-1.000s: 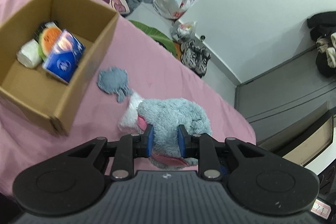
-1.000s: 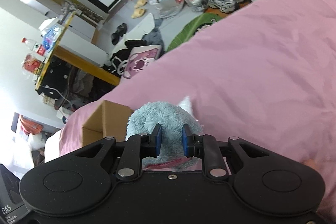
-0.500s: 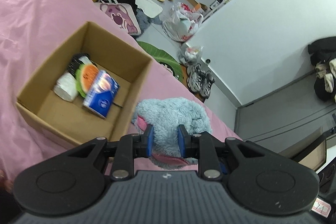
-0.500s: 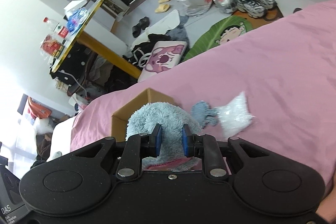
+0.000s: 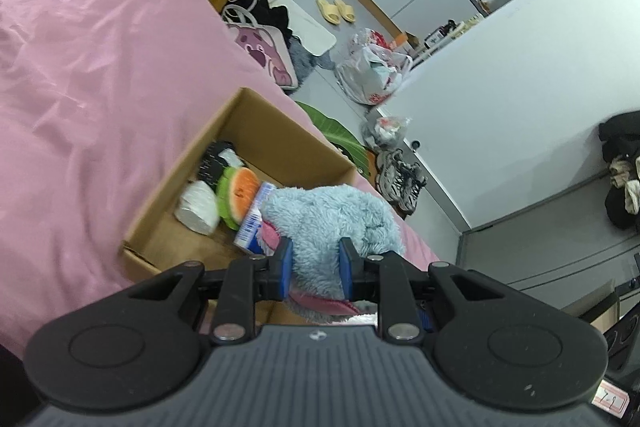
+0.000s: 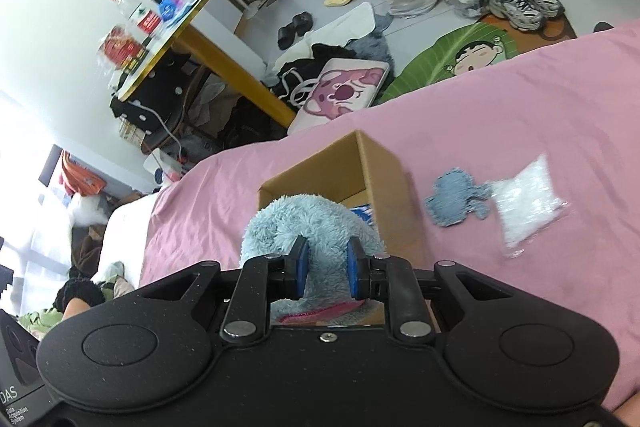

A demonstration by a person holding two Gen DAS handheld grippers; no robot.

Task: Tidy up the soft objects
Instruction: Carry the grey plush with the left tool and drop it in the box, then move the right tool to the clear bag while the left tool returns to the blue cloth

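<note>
- The left gripper (image 5: pixel 314 269), low in the frame centre, has its blue pads pressed into the fur of a pale blue plush toy (image 5: pixel 332 215), jaws narrowed around it.
- The right gripper (image 6: pixel 326 269) clamps the same plush toy (image 6: pixel 308 223) the same way, fur bulging above its pads.
- The toy hangs over the near right part of an open cardboard box (image 5: pixel 172 187), partly covering a blue packet (image 5: pixel 250 223).
- Inside the box, mid-frame, lie a white roll (image 5: pixel 198 209), a watermelon-slice toy (image 5: pixel 238 193) and something dark at the back.
- The box sits on a pink bedsheet (image 5: pixel 80 67), with bare sheet to its left.
- In the right view, a small blue cloth (image 6: pixel 456 203) and a clear bag of white filling (image 6: pixel 528 203) lie right of the box, touching each other.
</note>
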